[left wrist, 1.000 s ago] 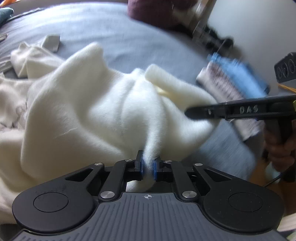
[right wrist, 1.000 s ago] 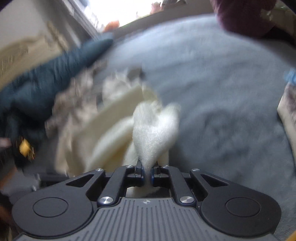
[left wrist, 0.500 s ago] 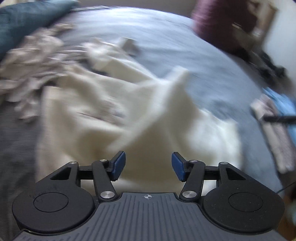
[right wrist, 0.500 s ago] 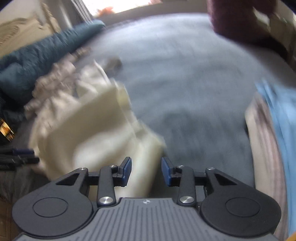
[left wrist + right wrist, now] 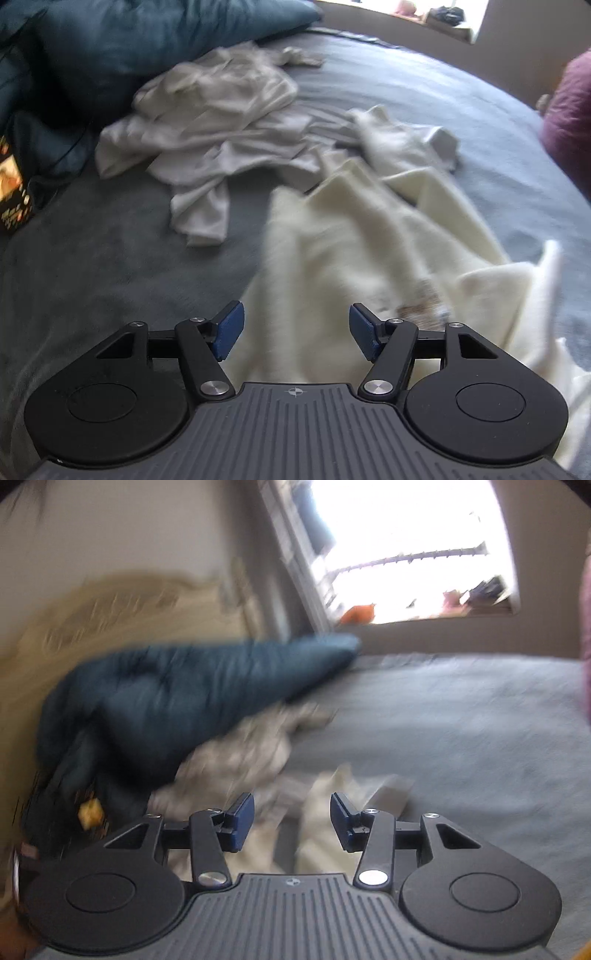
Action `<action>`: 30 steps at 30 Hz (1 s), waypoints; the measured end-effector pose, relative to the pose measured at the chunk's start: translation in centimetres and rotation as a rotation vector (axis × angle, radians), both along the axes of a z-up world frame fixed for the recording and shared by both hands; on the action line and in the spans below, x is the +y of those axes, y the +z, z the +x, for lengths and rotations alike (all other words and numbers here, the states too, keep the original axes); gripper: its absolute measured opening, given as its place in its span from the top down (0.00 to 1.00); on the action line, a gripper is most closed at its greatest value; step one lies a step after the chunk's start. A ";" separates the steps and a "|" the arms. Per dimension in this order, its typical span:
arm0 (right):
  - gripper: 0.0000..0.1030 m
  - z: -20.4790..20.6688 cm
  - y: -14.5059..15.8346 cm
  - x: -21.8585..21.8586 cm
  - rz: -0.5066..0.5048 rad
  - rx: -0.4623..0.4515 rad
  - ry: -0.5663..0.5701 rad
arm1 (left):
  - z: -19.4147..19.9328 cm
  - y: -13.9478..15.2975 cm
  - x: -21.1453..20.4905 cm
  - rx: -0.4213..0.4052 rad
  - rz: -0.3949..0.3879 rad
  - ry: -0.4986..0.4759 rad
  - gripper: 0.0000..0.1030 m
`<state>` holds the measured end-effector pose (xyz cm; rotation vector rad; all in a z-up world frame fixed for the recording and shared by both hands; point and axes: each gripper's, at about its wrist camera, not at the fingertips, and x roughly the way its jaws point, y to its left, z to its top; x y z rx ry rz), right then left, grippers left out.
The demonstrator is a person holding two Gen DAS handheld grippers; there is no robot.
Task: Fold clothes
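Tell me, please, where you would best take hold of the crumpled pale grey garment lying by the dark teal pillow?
Probably the narrow strip of the crumpled pale grey garment that trails toward the camera onto the grey bedcover. It lies flat and apart from the cream fleece garment, so come from the near side. The left gripper is empty, with its jaws opening.

Each tool, the left tool (image 5: 295, 330) and the right tool (image 5: 291, 818), has a ribbed grey housing with a small crosshair mark, two round black discs, black link arms with silver screws, and blue pads (image 5: 229, 329) on the fingertips.
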<state>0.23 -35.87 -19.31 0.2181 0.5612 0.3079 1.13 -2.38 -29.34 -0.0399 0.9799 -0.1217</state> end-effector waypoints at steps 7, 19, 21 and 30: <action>0.44 8.4 -7.4 6.3 -0.145 0.252 0.008 | 2.2 -2.3 2.4 0.046 -0.044 -0.043 0.35; 0.31 19.6 -16.4 9.1 -0.240 0.548 -0.167 | 7.3 -6.4 2.8 0.142 -0.120 -0.157 0.32; 0.54 19.4 -17.6 9.5 -0.323 0.575 -0.210 | 7.5 -6.7 2.8 0.149 -0.135 -0.167 0.33; 1.00 13.5 -18.8 0.6 -0.345 0.668 -0.568 | 7.7 -6.8 1.2 0.136 -0.116 -0.267 0.52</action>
